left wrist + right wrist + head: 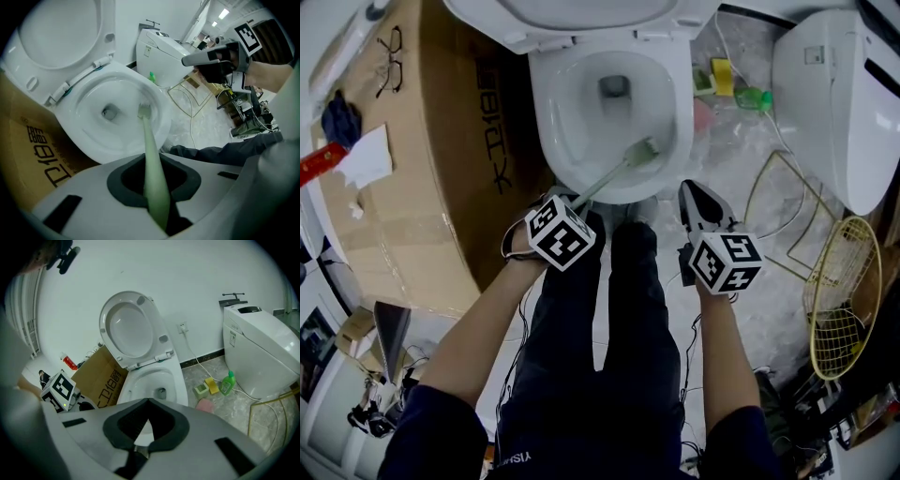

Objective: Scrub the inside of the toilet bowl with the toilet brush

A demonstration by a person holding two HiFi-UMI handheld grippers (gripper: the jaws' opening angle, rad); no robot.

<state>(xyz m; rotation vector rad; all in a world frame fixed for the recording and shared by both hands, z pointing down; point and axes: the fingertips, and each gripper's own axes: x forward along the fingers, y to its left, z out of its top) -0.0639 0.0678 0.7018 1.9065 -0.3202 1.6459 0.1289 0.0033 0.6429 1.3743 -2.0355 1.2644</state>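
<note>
Left hand-held gripper (154, 164) clamps the light, stiff, probably slippery brush (147, 136) by its handle end; right hand-held gripper (149, 401) closed, empty.

In the head view the marker cube (560, 233) covers the left gripper's (154, 187) fingers, hiding where they meet the toilet brush (623, 164) handle. Beyond the fingers the raised lid (581, 14) is cut by the top edge. Right of the right gripper's (694, 192) fingers, the second toilet (834, 103) runs off frame.
</note>
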